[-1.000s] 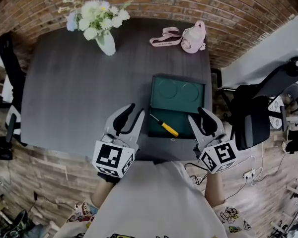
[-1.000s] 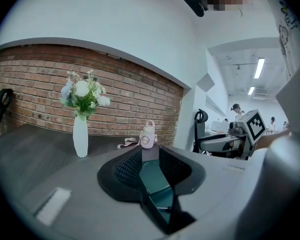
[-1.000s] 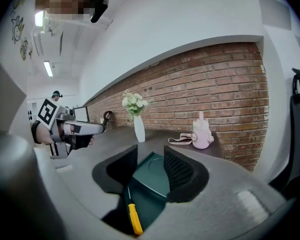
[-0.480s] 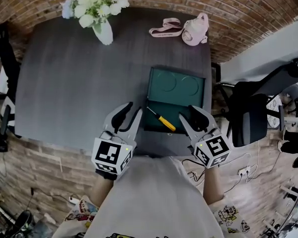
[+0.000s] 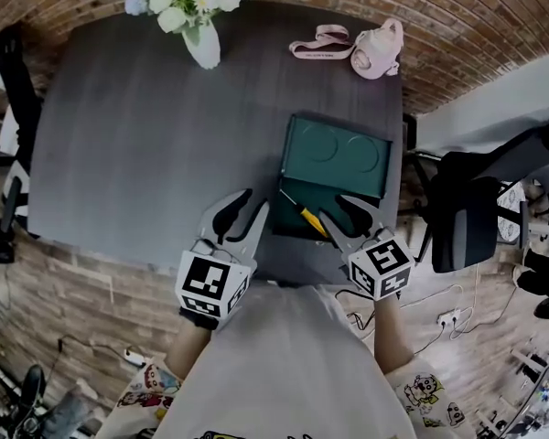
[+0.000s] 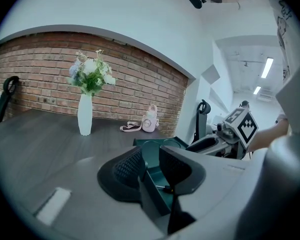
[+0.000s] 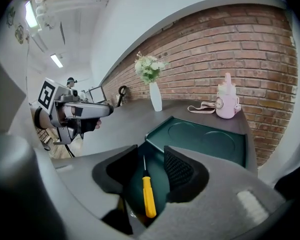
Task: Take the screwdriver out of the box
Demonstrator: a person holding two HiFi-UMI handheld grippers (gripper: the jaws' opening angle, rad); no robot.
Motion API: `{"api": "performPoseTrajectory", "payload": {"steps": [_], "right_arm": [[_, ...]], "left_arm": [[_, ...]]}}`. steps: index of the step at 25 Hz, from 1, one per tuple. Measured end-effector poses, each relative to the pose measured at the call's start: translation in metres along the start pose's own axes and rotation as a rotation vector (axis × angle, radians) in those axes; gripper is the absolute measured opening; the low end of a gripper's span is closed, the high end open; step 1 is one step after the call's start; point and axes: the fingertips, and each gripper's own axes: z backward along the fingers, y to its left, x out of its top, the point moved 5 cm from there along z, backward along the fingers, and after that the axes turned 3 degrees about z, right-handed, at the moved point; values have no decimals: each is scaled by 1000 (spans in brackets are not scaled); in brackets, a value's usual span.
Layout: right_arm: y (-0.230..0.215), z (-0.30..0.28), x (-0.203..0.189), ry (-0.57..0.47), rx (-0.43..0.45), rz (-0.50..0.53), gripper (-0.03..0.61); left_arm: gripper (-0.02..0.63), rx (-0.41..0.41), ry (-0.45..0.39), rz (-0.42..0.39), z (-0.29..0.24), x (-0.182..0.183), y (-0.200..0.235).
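A dark green box [image 5: 337,165] lies open at the table's near right. A yellow-handled screwdriver [image 5: 305,214] rests slantwise in its near end. My right gripper [image 5: 337,210] is open over that end, just right of the handle. In the right gripper view the screwdriver [image 7: 148,195] lies between the spread jaws of the right gripper [image 7: 150,173], untouched, inside the box [image 7: 205,141]. My left gripper [image 5: 250,205] is open beside the box's left wall with nothing in it. In the left gripper view the left gripper [image 6: 151,165] frames the box's near corner [image 6: 155,153].
A white vase of flowers [image 5: 198,12] stands at the table's far left. A pink bottle with a strap [image 5: 377,48] sits at the far right. An office chair [image 5: 476,210] is close to the table's right edge. A brick wall lies beyond the table.
My right gripper has moved left and forward over the box's near end until its jaws straddle the screwdriver. My left gripper has hardly moved. The head view has shifted.
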Motion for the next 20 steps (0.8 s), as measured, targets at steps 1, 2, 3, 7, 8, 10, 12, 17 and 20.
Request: {"api": "performPoseTrajectory", "payload": {"steps": [1,2,3,7,8,10,12,17,20], "right_arm": [[1,-3,-2,13,7,5,160],[1,-7,-4,27,14,12,160],[2,-11,-6,42,21,20,161],[4,-25,-13,97,52,43,161],[5,-29,-15,110,59,48,161],[6,-36,-19,139,74,59,165],[6,-43,-23,168,89,70,166],[7,-57,-35,243,121,99,167],[8,-65,-40,282,142,112,167]], "left_arm": [[106,1,3,2,0,-1,1],[106,3,6,4,1,-3,1],[106,4,9,6,1,-4,2],[106,12,16,16,3,-8,6],[106,15,19,19,3,-9,7],[106,17,23,24,3,-11,8],[106,18,25,28,2,-12,9],[104,26,33,43,1,-17,13],[103,32,35,49,0,-18,15]]}}
